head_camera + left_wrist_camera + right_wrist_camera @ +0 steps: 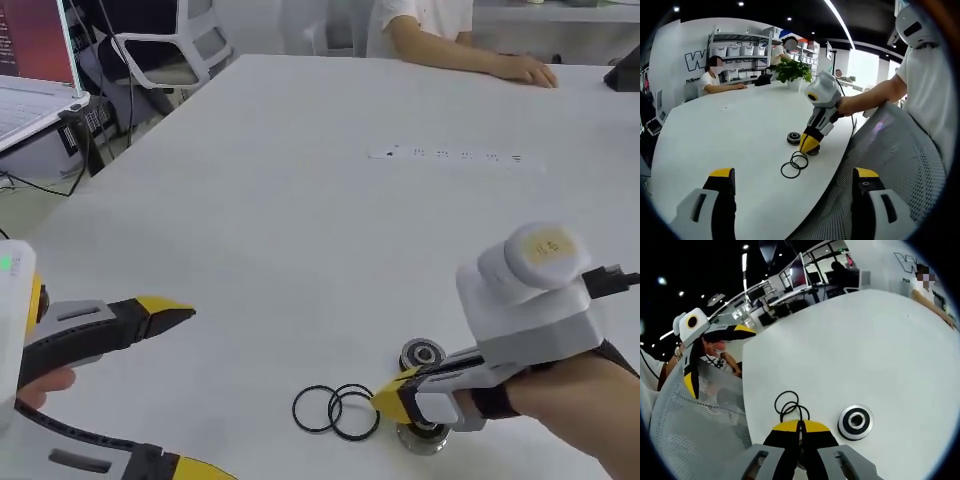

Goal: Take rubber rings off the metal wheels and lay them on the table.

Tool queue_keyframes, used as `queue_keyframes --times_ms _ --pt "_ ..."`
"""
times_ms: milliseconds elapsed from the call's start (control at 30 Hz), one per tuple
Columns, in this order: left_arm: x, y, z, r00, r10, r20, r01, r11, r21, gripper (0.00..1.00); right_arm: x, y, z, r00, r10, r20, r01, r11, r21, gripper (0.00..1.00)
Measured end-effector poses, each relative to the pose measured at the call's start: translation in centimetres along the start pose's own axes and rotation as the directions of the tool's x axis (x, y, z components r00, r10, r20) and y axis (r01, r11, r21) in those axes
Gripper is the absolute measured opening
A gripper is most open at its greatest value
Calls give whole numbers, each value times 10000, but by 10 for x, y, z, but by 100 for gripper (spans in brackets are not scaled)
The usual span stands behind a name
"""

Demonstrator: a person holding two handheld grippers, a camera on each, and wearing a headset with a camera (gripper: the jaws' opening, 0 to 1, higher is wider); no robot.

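Observation:
Two black rubber rings (315, 409) (353, 413) lie flat and overlapping on the white table (300, 200). They also appear in the left gripper view as rings (794, 165) and in the right gripper view as rings (786, 405). My right gripper (385, 400) (800, 426) (808, 146) is shut, its yellow tips at the top edge of a metal wheel (424, 438) and next to the nearer ring. I cannot tell whether anything is pinched. A second metal wheel (421, 354) (855, 422) (793, 137) lies just beyond. My left gripper (210, 395) (793, 175) hovers open to the left, holding nothing.
A person sits at the table's far side with a forearm (480, 58) resting on it. A laptop (30, 70) and an office chair (170, 50) stand at the far left. A mesh chair back (880, 150) is beside the table's near edge.

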State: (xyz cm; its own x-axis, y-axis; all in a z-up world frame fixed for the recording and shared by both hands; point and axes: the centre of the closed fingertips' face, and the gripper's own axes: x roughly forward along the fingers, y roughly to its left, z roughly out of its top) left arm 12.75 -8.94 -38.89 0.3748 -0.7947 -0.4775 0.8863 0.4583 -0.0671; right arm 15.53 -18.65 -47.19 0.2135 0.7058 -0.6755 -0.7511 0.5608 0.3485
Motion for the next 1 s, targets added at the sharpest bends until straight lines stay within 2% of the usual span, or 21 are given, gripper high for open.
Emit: queue_keyframes --times_ms 333,567,1000 --pt "0 1 0 10000 35 5 -35 10000 13 95 0 1 -1 9992 -255 -296 237 9979 -608 0" --pt "1 -1 -2 9999 -18 -138 19 10000 61 95 2 1 -3 9979 -386 -517 329 9938 -1057 1" --pt "1 -1 -4 9998 -28 -220 29 10000 67 95 3 0 -4 9959 -562 -707 446 9866 -1568 4"
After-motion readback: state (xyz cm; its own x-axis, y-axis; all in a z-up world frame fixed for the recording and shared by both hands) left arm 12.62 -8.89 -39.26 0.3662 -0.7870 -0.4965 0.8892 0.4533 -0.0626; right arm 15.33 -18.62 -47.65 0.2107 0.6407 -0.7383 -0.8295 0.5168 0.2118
